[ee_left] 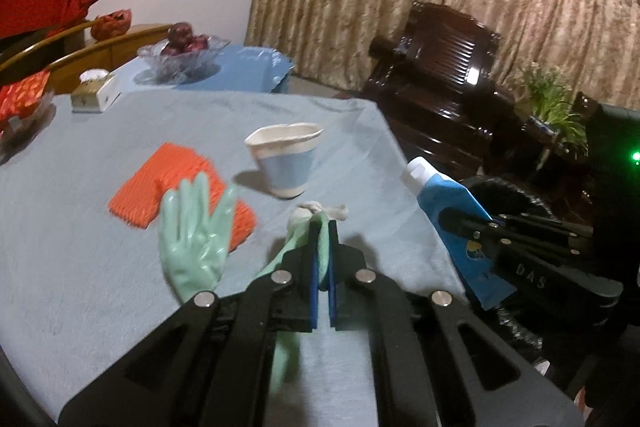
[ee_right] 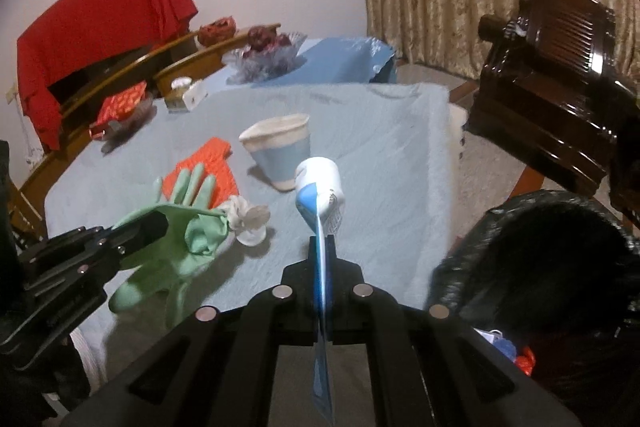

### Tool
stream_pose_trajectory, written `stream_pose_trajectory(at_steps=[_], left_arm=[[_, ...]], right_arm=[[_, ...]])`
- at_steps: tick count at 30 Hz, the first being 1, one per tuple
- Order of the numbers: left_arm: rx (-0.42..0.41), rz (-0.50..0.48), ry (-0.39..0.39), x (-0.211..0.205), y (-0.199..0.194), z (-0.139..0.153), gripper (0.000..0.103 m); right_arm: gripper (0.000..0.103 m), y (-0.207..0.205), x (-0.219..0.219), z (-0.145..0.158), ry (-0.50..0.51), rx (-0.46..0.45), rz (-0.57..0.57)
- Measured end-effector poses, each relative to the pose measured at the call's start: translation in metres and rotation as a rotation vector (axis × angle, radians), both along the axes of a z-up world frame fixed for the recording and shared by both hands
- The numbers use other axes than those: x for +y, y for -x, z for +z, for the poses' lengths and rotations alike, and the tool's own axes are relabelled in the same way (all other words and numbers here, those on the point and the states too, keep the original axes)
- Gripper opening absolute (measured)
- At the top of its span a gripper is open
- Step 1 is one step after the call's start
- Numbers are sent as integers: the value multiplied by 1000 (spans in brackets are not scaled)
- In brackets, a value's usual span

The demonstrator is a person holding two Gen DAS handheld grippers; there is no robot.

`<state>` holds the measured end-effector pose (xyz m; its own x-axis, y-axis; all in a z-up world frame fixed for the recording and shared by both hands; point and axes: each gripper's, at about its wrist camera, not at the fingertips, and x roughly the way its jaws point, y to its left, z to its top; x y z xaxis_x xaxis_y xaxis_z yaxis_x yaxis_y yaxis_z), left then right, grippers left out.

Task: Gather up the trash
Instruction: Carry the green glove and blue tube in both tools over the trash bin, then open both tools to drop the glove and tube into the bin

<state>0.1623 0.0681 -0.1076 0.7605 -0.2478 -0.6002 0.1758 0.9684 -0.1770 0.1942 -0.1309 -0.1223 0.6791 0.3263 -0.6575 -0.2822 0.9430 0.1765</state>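
Observation:
My left gripper (ee_left: 322,229) is shut on a pale green rubber glove (ee_left: 196,239), which hangs from the pads above the grey-blue tablecloth (ee_left: 100,287). A white crumpled tissue (ee_left: 320,208) lies just beyond the tips. My right gripper (ee_right: 320,241) is shut on the flat end of a blue-and-white squeeze tube (ee_right: 320,187), held clear of the table. A crushed blue-and-white paper cup (ee_right: 280,151) and an orange foam net (ee_right: 204,163) lie further back. A bin lined with a black bag (ee_right: 540,259) stands off the table's right edge, with some trash in it.
At the table's far end are a glass fruit bowl (ee_left: 182,57), a small tissue box (ee_left: 96,91) and a red packet (ee_left: 24,95). A dark wooden armchair (ee_right: 560,75) and a potted plant (ee_left: 556,103) stand to the right, before a curtain.

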Motion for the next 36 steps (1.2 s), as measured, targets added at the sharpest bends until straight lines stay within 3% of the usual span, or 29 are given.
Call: stream_pose_trajectory(at_steps=[9,16,28,30,32,34,36], left_arm=[[-38,-89,18,-43,0,23,2],[-64,-222,40,-110,-8,35,2],[11,-419,37,-228,-30,6,4],[40,-440,48,-235,-34,-1,12],[53,-439,66,-235,-38,-4,45],[46,-429,81,-231,-39,-3,55],[44,-429,79,-227,-40,-3,58]], right_arm=[[2,19,-47,20,9,-44,-87],[2,38,-112,26,40,-53,-215],[3,49,-201,-1,63,7,-394],[5,48,-207,-6,69,21,-410],[13,48,-211,-10,72,32,-428],[29,50,-213,-12,77,37,-438],[37,52,-214,-14,77,40,-446]])
